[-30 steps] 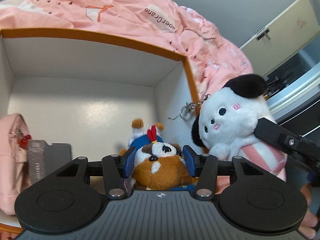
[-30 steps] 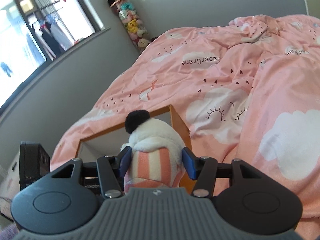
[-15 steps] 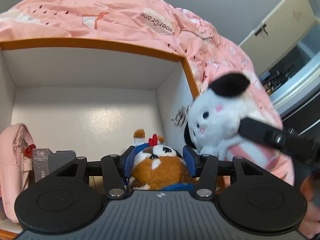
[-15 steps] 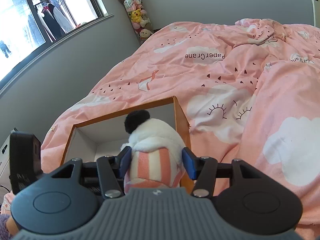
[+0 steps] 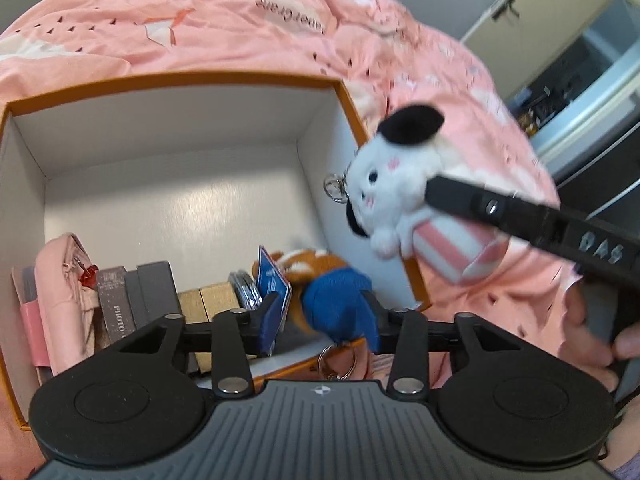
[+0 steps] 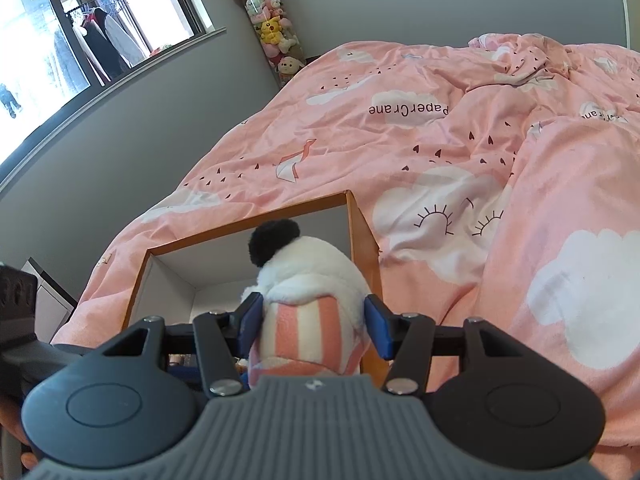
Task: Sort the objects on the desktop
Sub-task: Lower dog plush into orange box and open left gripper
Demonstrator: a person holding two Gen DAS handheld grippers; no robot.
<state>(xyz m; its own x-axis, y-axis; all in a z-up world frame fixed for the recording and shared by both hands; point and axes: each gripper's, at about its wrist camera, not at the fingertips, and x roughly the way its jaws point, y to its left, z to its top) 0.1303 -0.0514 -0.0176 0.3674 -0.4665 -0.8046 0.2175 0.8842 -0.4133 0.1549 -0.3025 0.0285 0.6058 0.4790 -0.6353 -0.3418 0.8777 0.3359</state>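
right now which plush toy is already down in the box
The brown dog plush in blue, lying in the orange box. The white plush is held outside its right wall.

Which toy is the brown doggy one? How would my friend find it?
Look inside the orange-edged box sitting on the pink quilt. Along its near edge stand a pink pouch and grey boxes; the brown plush dog lies at their right end. It alone is furry, brown and white, wearing blue.

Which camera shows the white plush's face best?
The left wrist view: the white plush faces that camera, showing eyes, blush, black ear and keyring, held over the box edge. The right wrist view shows only its back and striped body between the right gripper fingers.
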